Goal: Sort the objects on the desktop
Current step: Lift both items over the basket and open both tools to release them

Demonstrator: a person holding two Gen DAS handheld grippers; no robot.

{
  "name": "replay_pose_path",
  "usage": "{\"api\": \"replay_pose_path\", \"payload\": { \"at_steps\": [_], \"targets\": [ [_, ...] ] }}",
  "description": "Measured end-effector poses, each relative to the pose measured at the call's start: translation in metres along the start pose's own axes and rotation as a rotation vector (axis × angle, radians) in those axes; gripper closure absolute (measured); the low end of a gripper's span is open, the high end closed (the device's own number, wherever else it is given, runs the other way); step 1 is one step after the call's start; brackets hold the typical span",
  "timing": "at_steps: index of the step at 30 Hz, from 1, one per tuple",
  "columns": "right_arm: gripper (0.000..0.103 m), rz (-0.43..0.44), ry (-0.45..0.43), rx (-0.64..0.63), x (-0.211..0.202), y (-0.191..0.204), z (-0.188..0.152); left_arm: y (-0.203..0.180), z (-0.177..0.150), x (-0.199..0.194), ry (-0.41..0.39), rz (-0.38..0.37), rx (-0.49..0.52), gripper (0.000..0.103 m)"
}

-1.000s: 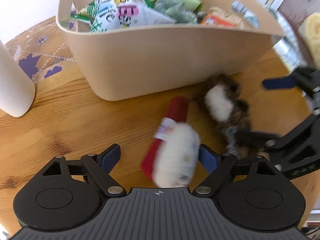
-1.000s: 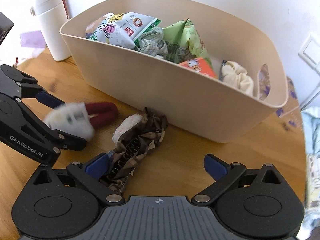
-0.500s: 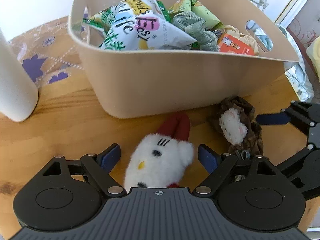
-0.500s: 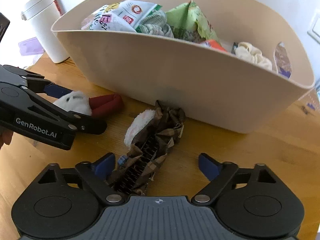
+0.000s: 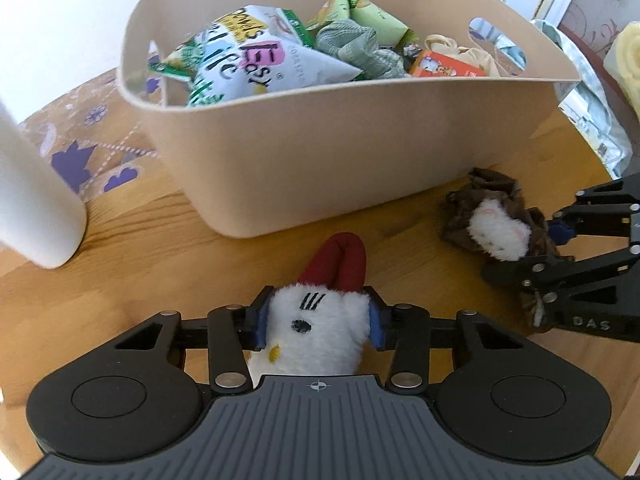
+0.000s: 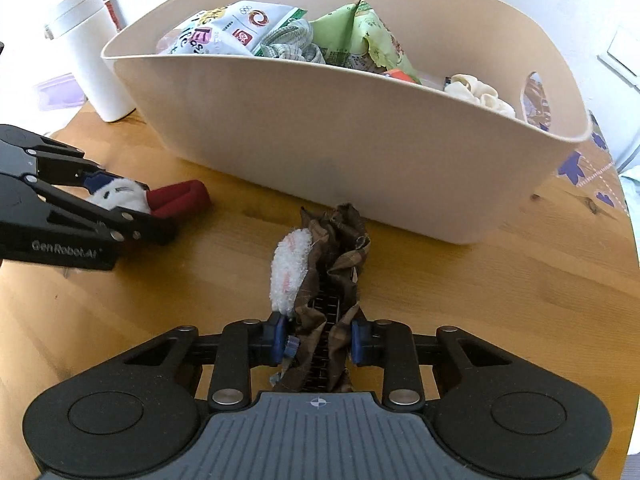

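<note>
A white plush toy with red legs lies on the wooden table in front of the beige basket. My left gripper is closing, and its blue pads press both sides of the toy's head. To the right lies a brown plaid hair clip with a white fluffy patch. My right gripper is closing on the clip's near end, pads against the fabric. Each gripper shows in the other's view: the left gripper holds the plush toy, the right gripper holds the clip.
The basket holds snack bags, a green cloth and a cream scrunchie. A white tumbler stands at its left. A purple-patterned mat lies behind. Crumpled bags sit at the table's right edge.
Both grippers have gone from wide open to closed onto their objects, the left on the plush toy, the right on the hair clip. The toy's face has turned upward.
</note>
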State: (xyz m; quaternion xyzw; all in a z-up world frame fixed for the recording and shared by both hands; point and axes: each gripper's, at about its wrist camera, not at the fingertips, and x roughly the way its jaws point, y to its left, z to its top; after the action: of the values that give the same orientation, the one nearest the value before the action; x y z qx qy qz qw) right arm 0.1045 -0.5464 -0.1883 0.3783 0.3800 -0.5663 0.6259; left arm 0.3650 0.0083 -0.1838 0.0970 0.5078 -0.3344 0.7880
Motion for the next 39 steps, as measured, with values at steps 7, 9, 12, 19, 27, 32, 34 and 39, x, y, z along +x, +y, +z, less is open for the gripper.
{"api": "replay_pose_path", "payload": {
  "at_steps": [7, 9, 12, 19, 27, 32, 34, 39],
  "targets": [
    [0.076, 0.030, -0.038, -0.027, -0.038, -0.011, -0.021, -0.007, -0.012, -0.028, -0.032, 0.028, -0.006, 0.057],
    [0.076, 0.032, -0.052, -0.034, -0.051, -0.012, -0.020, -0.011, -0.014, -0.038, -0.044, 0.037, -0.006, 0.057],
    [0.075, 0.038, -0.081, -0.043, -0.072, -0.022, -0.028, -0.018, -0.019, -0.060, -0.072, 0.054, 0.000, 0.057],
    [0.075, 0.020, -0.160, -0.072, -0.116, -0.045, -0.030, -0.028, -0.020, -0.116, -0.149, 0.108, 0.007, 0.057],
    [0.075, -0.017, -0.277, -0.060, -0.154, -0.069, 0.001, -0.031, 0.001, -0.172, -0.250, 0.176, 0.017, 0.057],
    [0.075, -0.037, -0.349, -0.041, -0.172, -0.080, 0.026, -0.029, 0.024, -0.192, -0.295, 0.206, 0.045, 0.057],
    [0.075, -0.047, -0.366, -0.041, -0.176, -0.084, 0.037, -0.028, 0.035, -0.197, -0.312, 0.211, 0.051, 0.057],
    [0.075, -0.066, -0.401, -0.044, -0.177, -0.087, 0.064, -0.026, 0.063, -0.202, -0.346, 0.213, 0.071, 0.057]
  ]
}}
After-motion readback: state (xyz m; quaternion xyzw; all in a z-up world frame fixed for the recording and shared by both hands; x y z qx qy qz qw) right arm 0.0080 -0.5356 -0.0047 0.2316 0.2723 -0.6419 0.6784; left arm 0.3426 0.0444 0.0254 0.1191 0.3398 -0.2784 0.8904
